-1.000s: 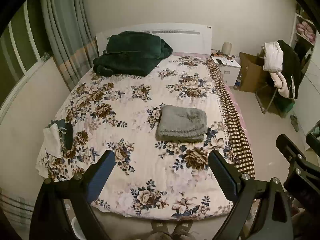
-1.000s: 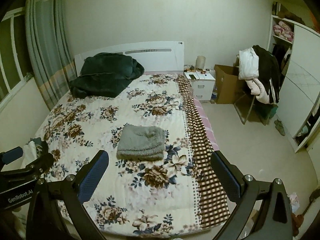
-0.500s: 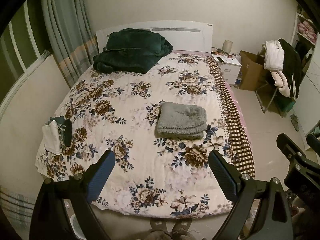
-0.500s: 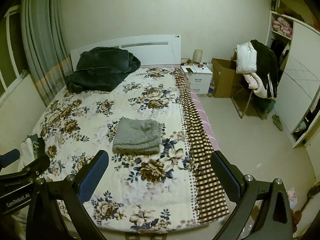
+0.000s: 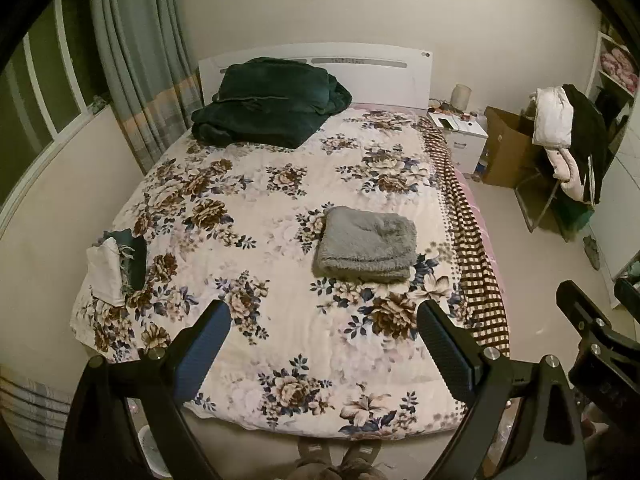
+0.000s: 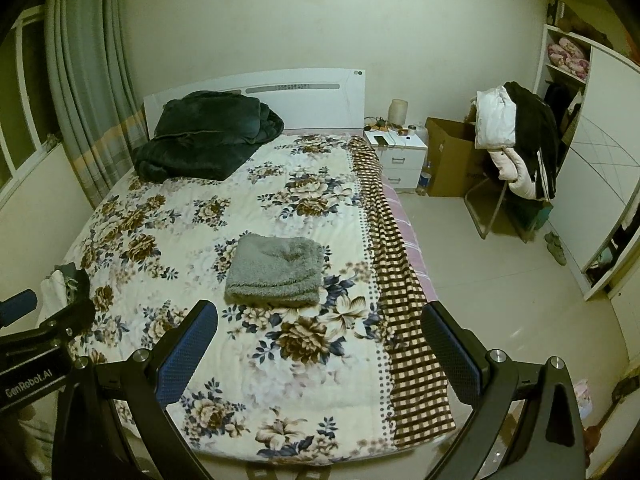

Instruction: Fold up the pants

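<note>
- The pants (image 5: 366, 245) lie as a gray, fuzzy, squared-off bundle on the bed (image 5: 256, 344), toward its right side and just inside the checked strip (image 5: 474, 248) that runs down that edge; in the right wrist view the pants (image 6: 276, 270) sit about midway between the headboard (image 6: 316, 98) and the foot of the bed.
- The left gripper (image 5: 322, 344) hangs above the foot of the bed with its two blue-padded fingers spread wide and nothing between them.
- The right gripper (image 6: 320, 340) is the same: fingers wide apart, empty, well short of the pants.
- My judgement: the folding looks finished, or nearly so, since the bundle shows stacked layers along its near edge (I cannot tell from here whether the far edges line up).
- To do this step well, I would keep both grippers clear of the bundle so a finger does not catch the pile fabric and drag a layer open.
- If a last tidy is wanted, come down from above the bundle's near edge and press lightly, not pinch; soft fleece springs back and shifts easily on the flowered quilt.
- Away from the pants: a dark green blanket (image 5: 268, 106) is heaped by the headboard, and a small white and dark cloth (image 5: 116, 260) lies at the bed's left edge.
</note>
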